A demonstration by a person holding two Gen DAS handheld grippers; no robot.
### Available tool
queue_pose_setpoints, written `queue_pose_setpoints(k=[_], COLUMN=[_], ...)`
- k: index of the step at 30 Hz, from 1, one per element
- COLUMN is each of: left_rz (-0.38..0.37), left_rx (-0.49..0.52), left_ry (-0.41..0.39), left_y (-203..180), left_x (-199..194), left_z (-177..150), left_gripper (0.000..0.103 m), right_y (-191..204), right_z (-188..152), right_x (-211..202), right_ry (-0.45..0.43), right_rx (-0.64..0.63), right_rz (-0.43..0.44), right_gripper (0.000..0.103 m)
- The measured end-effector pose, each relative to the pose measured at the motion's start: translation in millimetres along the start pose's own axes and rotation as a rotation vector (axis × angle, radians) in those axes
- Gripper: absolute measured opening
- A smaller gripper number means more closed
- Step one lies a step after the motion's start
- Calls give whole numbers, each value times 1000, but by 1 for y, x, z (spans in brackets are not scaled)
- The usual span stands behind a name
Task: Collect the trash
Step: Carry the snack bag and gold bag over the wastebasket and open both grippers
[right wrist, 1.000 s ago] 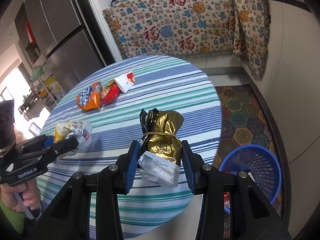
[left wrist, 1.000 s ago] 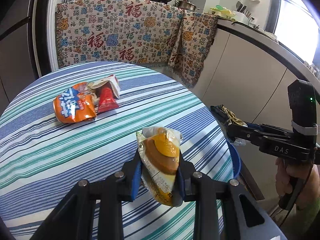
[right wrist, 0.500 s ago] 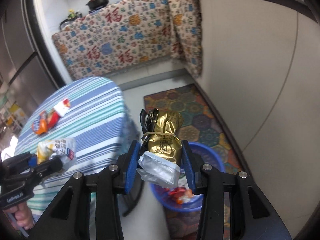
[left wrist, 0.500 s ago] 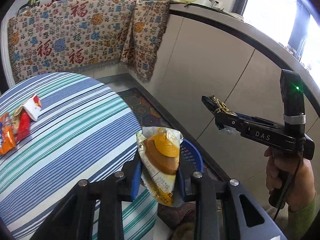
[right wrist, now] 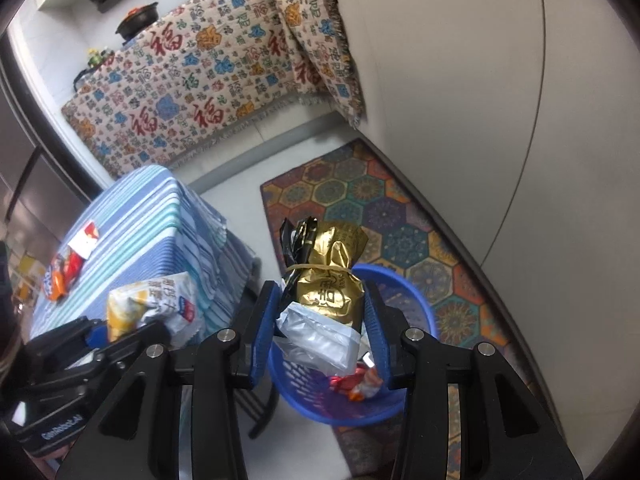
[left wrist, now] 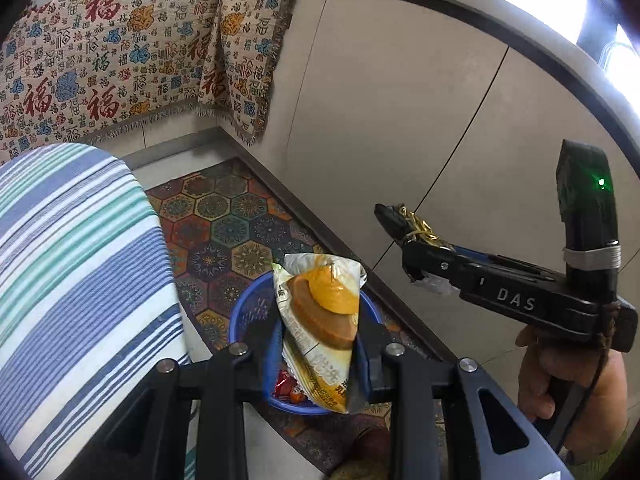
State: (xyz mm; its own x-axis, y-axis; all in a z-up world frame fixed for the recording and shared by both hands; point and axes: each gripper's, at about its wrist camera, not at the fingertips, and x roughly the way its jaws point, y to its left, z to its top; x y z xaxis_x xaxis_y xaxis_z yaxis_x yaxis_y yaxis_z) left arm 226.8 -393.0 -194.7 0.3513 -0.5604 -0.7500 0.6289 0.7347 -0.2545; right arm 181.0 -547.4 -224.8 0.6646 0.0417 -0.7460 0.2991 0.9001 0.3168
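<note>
Both wrappers over the basket (right wrist: 416, 312)

My right tongs (right wrist: 322, 316) pinch the gold bag (right wrist: 332, 280) upright above it; left tongs (left wrist: 316, 344) pinch the yellow packet (left wrist: 320, 320), equally near.

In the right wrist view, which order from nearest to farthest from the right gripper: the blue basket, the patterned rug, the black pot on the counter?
1. blue basket, just below the right gripper.
2. patterned rug, on the floor beyond it.
3. black pot, upper left, on the counter.
</note>
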Motion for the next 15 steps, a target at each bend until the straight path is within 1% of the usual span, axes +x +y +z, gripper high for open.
queue_pose_setpoints(k=[4, 15], left_rz=[1, -2], left_rx=[9, 28], left_ry=[30, 71], left_y=[-1, -1], left_x=[20, 49], left_z=[-1, 0], left_gripper=[30, 30], right_y=[-4, -13], right_z=[1, 2], right_x=[3, 4], right_ry=[15, 11], right_rx=[4, 45], right_rz=[-11, -2], right_gripper=[43, 44])
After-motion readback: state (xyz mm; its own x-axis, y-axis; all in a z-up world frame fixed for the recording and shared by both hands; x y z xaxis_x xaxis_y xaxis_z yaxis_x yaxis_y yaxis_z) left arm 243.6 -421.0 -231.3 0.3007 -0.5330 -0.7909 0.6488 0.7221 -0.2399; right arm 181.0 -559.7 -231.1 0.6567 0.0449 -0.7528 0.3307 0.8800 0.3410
